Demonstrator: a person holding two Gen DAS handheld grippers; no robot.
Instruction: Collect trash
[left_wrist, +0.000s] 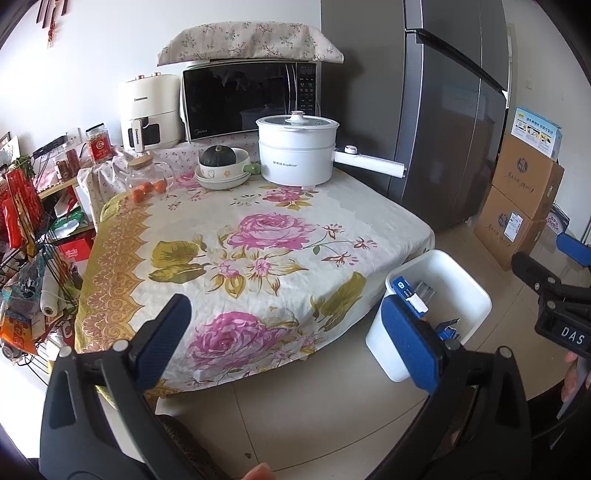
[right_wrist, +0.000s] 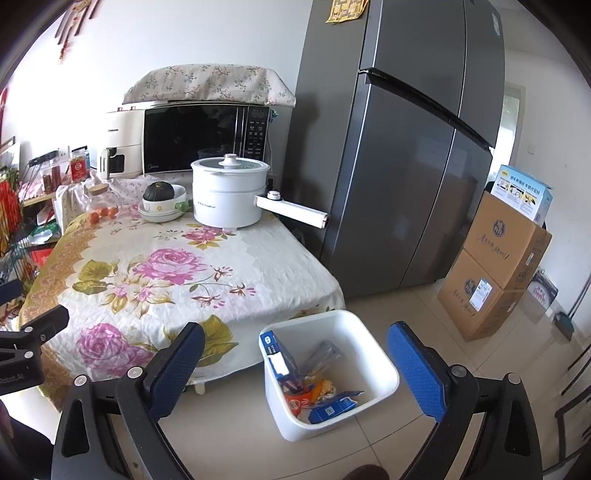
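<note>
Both grippers empty, jaws wide. White bin on floor just beside surface, holding blue cartons and wrappers, below and ahead of right gripper, the nearer. Left gripper over tablecloth; no trash visible there.
</note>
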